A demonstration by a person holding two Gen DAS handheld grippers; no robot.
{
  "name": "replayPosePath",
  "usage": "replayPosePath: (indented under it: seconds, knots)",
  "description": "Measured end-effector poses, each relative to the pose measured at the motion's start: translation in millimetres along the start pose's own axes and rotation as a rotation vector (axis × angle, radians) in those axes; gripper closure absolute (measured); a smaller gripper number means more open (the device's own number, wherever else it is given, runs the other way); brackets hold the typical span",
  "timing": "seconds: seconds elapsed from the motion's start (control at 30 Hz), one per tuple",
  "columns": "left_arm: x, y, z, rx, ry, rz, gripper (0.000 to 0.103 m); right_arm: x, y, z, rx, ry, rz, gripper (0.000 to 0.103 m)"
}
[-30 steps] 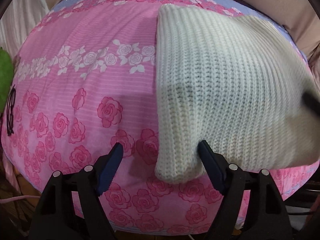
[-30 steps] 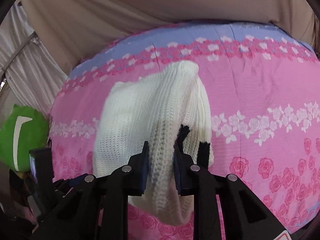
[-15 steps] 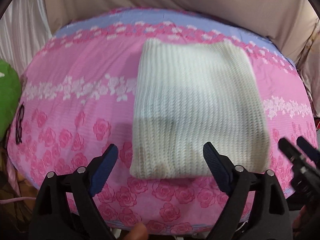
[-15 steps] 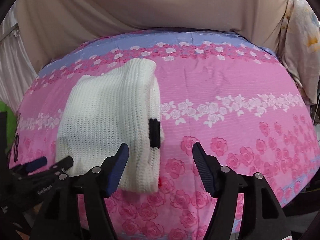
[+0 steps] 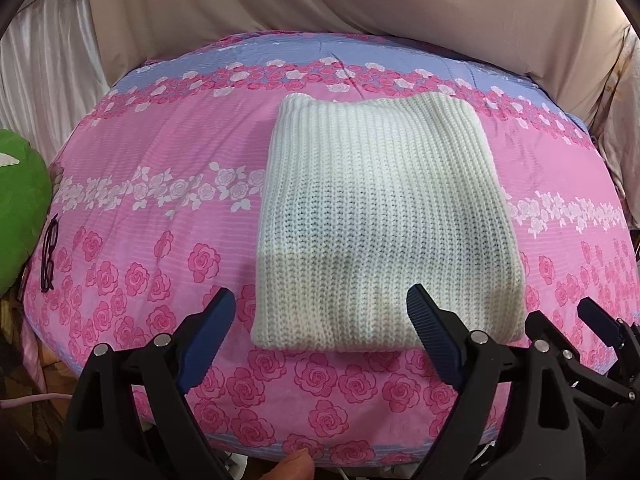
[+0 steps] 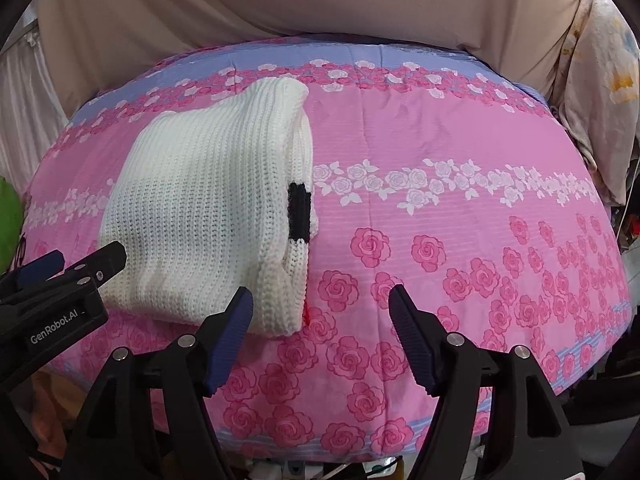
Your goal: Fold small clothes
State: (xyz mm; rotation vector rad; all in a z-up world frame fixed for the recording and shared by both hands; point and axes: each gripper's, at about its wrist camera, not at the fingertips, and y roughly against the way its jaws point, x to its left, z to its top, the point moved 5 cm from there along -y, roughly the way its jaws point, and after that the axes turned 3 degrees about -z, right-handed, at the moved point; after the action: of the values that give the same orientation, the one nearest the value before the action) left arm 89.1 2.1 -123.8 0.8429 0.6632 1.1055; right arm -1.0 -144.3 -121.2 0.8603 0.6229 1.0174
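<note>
right tool beside folded sweater

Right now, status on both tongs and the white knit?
Left tongs open, empty. Right tongs just opened, nothing between the jaws. White knit folded flat on the pink floral cover. Nothing in the way; glasses lie at the cover's left edge.
</note>
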Motion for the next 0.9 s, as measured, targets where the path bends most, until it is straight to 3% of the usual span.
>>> replayPosePath:
  seconds: [0.9]
  knots:
    - [-4, 3, 2, -0.015, -0.013, 0.046, 0.018, 14, 4, 2, -0.022, 0.0, -0.007, 0.033]
